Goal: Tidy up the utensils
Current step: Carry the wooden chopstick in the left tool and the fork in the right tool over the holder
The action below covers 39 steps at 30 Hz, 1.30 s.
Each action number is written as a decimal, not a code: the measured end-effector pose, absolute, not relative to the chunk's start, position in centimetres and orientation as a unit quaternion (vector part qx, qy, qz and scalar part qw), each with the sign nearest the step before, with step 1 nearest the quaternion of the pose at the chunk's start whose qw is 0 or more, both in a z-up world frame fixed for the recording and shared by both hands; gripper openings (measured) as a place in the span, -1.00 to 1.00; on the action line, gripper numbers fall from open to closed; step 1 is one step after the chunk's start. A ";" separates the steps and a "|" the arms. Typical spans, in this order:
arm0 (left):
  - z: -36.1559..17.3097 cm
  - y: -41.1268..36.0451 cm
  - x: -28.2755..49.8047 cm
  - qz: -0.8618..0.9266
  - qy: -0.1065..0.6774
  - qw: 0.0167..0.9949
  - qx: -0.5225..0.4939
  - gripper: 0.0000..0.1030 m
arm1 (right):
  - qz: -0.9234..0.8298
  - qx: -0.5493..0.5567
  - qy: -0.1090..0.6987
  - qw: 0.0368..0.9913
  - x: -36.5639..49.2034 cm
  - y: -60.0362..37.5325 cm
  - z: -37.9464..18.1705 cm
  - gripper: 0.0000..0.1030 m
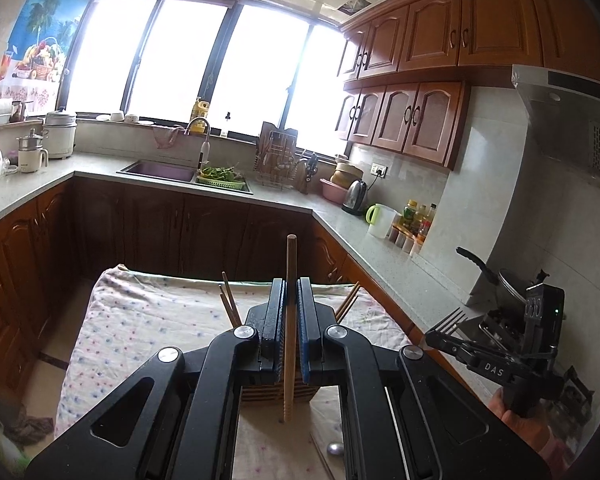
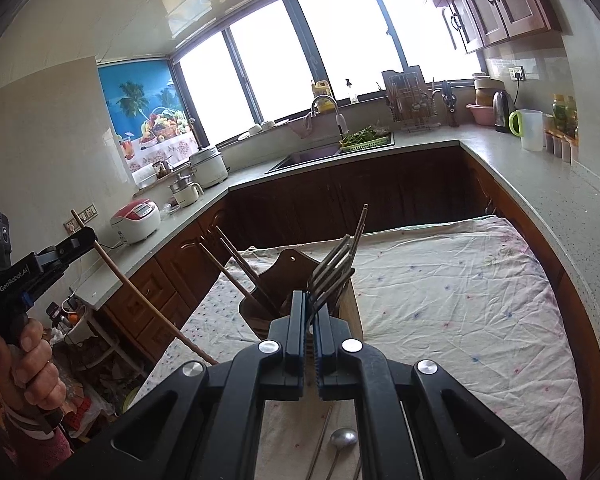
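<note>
My left gripper (image 1: 291, 294) is shut on a wooden chopstick (image 1: 290, 320), held upright above the wooden utensil holder (image 1: 260, 394); it also shows at the left of the right wrist view (image 2: 80, 240), with the chopstick (image 2: 140, 296) slanting down. My right gripper (image 2: 310, 314) is shut on a metal fork (image 2: 332, 264), tines pointing away, just over the utensil holder (image 2: 292, 276). The fork (image 1: 452, 318) and right gripper (image 1: 440, 338) show at the right of the left wrist view. Several chopsticks (image 2: 236, 264) stand in the holder. A spoon (image 2: 343, 438) and a chopstick (image 2: 320, 444) lie on the cloth.
The holder stands on a table under a flowered cloth (image 2: 460, 300). Kitchen counters (image 1: 360, 232) run around it, with a sink (image 1: 160, 170), kettle (image 1: 355, 197), rice cooker (image 2: 134, 220) and a pan (image 1: 500, 280) on the stove at the right.
</note>
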<state>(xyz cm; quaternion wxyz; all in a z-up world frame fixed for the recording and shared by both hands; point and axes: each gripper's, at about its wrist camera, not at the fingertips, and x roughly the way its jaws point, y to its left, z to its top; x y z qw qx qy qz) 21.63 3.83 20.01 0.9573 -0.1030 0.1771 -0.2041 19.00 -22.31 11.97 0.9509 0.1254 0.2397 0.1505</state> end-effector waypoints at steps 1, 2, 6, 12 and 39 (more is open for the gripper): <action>20.1 3.9 22.0 -0.203 0.175 0.958 -0.107 -0.90 | 0.151 0.127 0.239 0.951 19.5 -22.3 12.1 -0.94; 20.2 3.9 22.5 -0.201 0.173 0.958 -0.109 -0.90 | 0.153 0.130 0.239 0.950 19.9 -22.2 12.2 -0.94; 20.7 4.1 24.4 -0.196 0.168 0.958 -0.123 -0.90 | 0.159 0.138 0.238 0.948 21.8 -22.2 12.7 -0.94; 20.6 4.5 27.4 -0.184 0.161 0.959 -0.142 -0.90 | 0.165 0.143 0.242 0.945 24.8 -21.8 13.2 -0.94; 12.7 6.5 32.5 -0.142 0.197 0.949 -0.202 -0.90 | 0.158 0.163 0.307 0.924 31.3 -20.4 7.2 -0.95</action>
